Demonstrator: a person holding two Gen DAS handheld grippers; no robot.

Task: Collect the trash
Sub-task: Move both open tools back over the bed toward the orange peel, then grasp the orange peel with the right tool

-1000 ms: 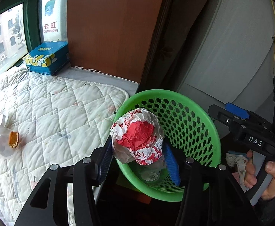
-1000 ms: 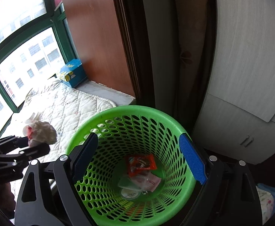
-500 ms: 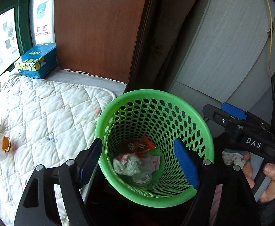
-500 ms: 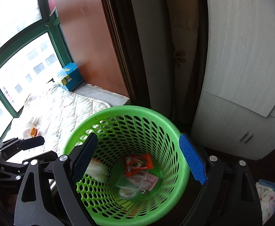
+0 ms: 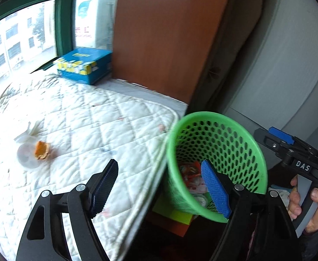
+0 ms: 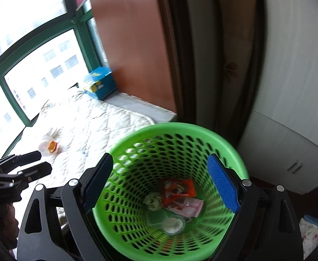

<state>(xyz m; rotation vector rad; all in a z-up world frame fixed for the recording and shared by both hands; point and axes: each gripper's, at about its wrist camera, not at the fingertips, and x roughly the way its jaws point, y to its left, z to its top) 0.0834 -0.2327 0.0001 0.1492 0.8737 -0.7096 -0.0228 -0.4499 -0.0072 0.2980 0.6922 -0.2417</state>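
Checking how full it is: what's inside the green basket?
In the green basket lie an orange snack wrapper, a pink wrapper, a crumpled paper wad and a round white lid. Whatever lies beneath them is covered.

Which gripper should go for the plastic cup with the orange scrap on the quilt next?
Left. The left gripper is open, empty, and faces the cup across the quilt. The right gripper hangs open over the green basket, farther from it.
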